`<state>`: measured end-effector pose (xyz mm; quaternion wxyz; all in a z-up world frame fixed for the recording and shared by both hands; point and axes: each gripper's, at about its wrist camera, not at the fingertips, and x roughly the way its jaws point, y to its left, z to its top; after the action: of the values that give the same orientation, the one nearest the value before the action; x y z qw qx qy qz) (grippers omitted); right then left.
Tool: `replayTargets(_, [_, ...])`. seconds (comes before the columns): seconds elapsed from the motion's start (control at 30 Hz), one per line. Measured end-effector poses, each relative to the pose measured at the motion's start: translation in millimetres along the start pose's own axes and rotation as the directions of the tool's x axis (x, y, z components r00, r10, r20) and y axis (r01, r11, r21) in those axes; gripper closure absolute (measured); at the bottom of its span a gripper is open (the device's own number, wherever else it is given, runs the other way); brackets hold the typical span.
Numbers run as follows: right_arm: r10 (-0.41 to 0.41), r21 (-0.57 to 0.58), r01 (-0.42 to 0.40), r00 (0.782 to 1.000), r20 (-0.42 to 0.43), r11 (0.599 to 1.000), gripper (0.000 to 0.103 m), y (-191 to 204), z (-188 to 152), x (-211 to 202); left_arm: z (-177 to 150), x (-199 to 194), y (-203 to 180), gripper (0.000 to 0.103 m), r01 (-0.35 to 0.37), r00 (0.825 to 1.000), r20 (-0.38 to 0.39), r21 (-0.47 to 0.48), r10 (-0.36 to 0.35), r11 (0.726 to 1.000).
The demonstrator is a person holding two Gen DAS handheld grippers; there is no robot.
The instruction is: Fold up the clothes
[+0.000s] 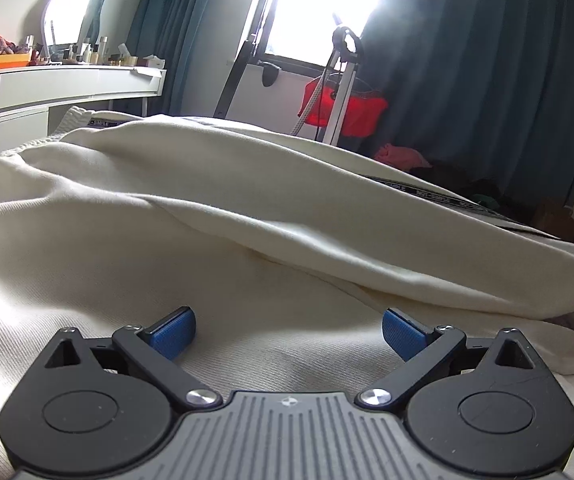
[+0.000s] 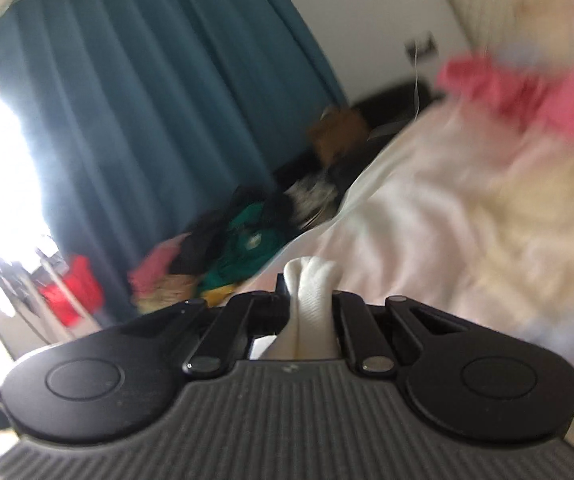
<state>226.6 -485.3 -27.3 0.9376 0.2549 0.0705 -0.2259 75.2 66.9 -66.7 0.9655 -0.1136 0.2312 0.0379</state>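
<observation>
Two grippers: left gripper jaws open, empty; right gripper pinches soft, light cream knit garment. Grab hem edges, it'll sag.

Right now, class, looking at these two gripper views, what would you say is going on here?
A person with a gripper in each hand is folding a cream garment spread on a bed. The right gripper is shut on a bunched piece of cream fabric; its view is blurred. The left gripper is open, low over the cloth, nothing between its blue pads.
</observation>
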Motion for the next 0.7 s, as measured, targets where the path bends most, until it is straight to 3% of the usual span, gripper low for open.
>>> replayTargets(0.13, [-0.120, -0.099, 0.109, 0.985, -0.121, 0.989, 0.094, -35, -42, -9, 0, -17, -11, 0.003, 0.001, 0.997, 0.083, 0.083, -0.008, 0.997])
replayTargets(0.23, [-0.134, -0.111, 0.113, 0.971, -0.197, 0.987, 0.093, -51, -61, -9, 0, -33, -23, 0.003, -0.007, 0.986, 0.168, 0.149, -0.018, 0.989])
replayTargets(0.37, [-0.126, -0.099, 0.109, 0.974, -0.190, 0.989, 0.084, -43, -57, -24, 5, -50, -38, 0.003, 0.004, 0.973, 0.225, 0.199, -0.050, 0.980])
replayTargets(0.47, [-0.098, -0.061, 0.086, 0.967, -0.235, 0.994, 0.047, -33, -52, -43, 8, -56, -43, 0.003, 0.016, 0.975, 0.216, 0.199, -0.060, 0.980])
replayTargets(0.5, [-0.081, -0.083, 0.062, 0.965, -0.248, 0.995, 0.039, -23, -50, -55, 10, -59, -45, 0.003, 0.016, 0.974, 0.219, 0.202, -0.061, 0.979])
replayTargets(0.57, [-0.046, -0.138, 0.009, 0.963, -0.266, 0.990, 0.035, -4, -48, -81, 11, -66, -47, 0.003, 0.014, 0.972, 0.225, 0.211, -0.062, 0.977])
replayTargets(0.6, [-0.028, -0.165, -0.016, 0.966, -0.258, 0.986, 0.020, 3, -47, -96, 11, -70, -47, 0.003, 0.011, 0.972, 0.227, 0.217, -0.061, 0.976])
replayTargets(0.63, [-0.010, -0.187, -0.037, 0.970, -0.242, 0.982, 0.014, 12, -45, -113, 11, -75, -47, 0.003, 0.010, 0.972, 0.228, 0.222, -0.062, 0.975])
replayTargets(0.7, [0.054, -0.209, -0.103, 0.972, -0.229, 0.973, 0.015, 27, -36, -147, 14, -85, -48, 0.003, 0.022, 0.972, 0.223, 0.225, -0.074, 0.974])
